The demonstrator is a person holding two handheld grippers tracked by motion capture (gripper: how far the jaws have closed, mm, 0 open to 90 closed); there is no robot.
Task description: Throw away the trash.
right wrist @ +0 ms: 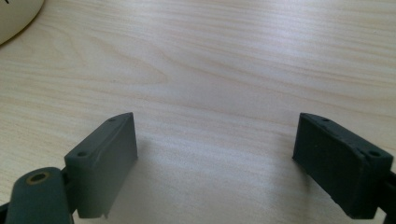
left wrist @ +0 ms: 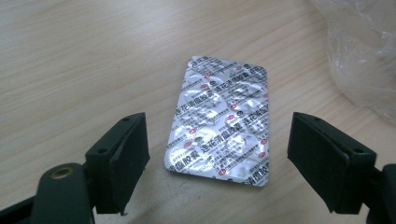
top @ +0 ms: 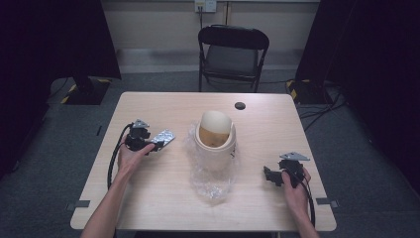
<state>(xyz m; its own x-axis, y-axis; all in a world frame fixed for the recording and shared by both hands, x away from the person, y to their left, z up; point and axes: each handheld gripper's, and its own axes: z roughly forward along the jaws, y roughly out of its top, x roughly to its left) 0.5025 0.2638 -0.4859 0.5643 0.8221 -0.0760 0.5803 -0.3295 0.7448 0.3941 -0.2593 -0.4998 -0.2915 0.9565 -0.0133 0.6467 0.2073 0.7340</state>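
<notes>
A silver blister pack (left wrist: 219, 119) with red and black print lies flat on the wooden table (left wrist: 70, 56). My left gripper (left wrist: 219, 122) stands open low over it, one jaw on each side, and neither pad touches the foil. The high view shows that blister pack (top: 164, 136) left of centre, with the left gripper (top: 154, 144) at its near-left end. My right gripper (top: 270, 176) rests open near the table's right front, with nothing but bare wood between the jaws of the right gripper (right wrist: 215, 135).
A beige swing-lid bin (top: 215, 138) stands mid-table on a crumpled clear plastic bag (top: 213, 181); the bag's edge (left wrist: 364, 56) lies just right of the pack. A small black disc (top: 240, 105) sits at the far edge. A folding chair (top: 233, 49) stands beyond the table.
</notes>
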